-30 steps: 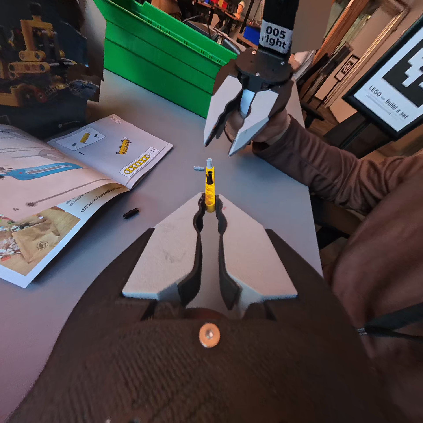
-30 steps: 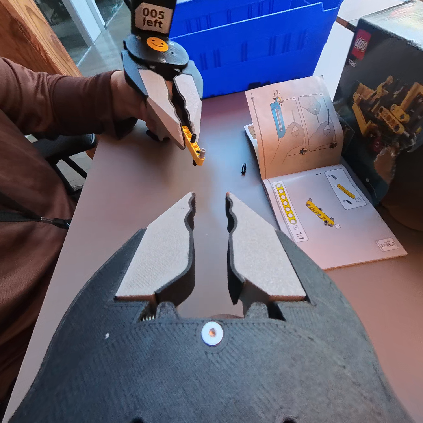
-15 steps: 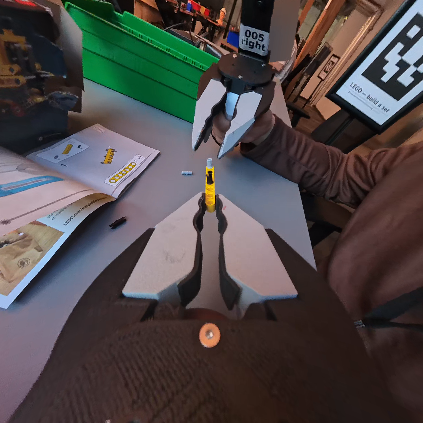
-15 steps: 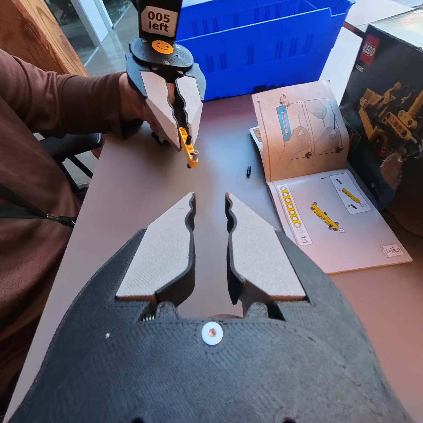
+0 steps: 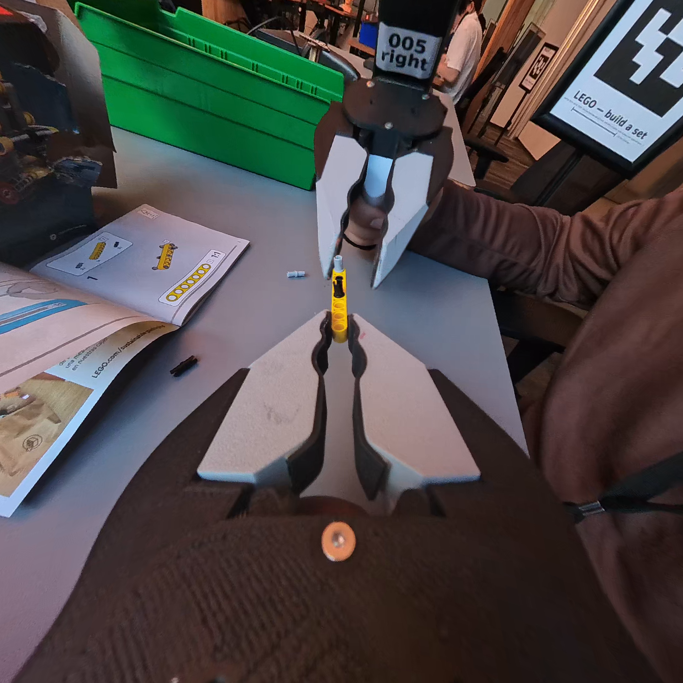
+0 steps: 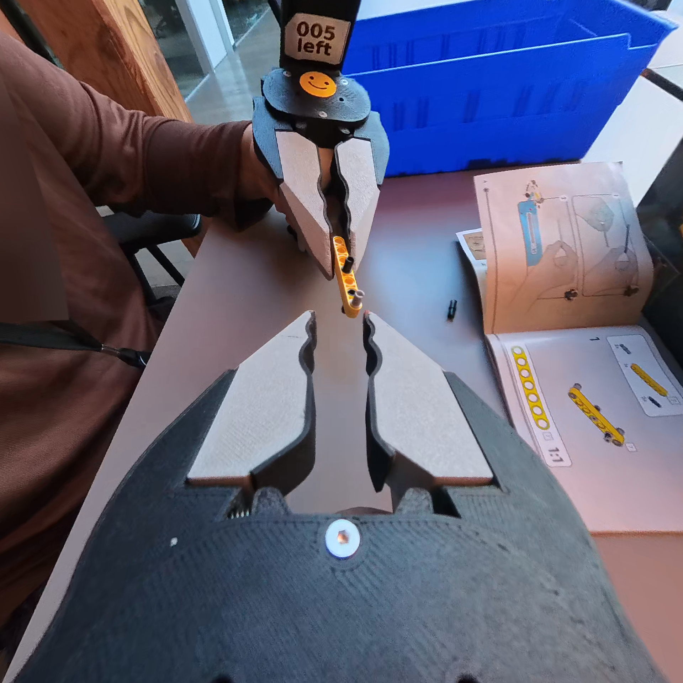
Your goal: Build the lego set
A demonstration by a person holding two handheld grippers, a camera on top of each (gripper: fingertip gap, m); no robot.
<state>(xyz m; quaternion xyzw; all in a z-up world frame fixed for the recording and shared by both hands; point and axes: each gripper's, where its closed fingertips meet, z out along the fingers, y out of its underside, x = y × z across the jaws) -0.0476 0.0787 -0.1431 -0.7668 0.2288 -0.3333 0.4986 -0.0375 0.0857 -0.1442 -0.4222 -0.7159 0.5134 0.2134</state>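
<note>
My left gripper is shut on one end of a yellow beam with holes, held above the grey table. The beam carries a black pin and a grey pin near its free end. In the right wrist view the left gripper holds the beam pointing at me. My right gripper is open and empty, its tips on either side of the beam's free end; it also shows in the left wrist view. A loose grey pin and a loose black pin lie on the table.
An open instruction booklet lies at the left, with the set's dark box behind it. A green bin stands at the table's back. In the right wrist view a blue bin stands behind the booklet. Only a small space, under 4 cm, lies between the two pairs of fingers.
The two grippers have come closer together. The right gripper's open tips have moved in around the beam's free end. The left gripper still holds the beam.
</note>
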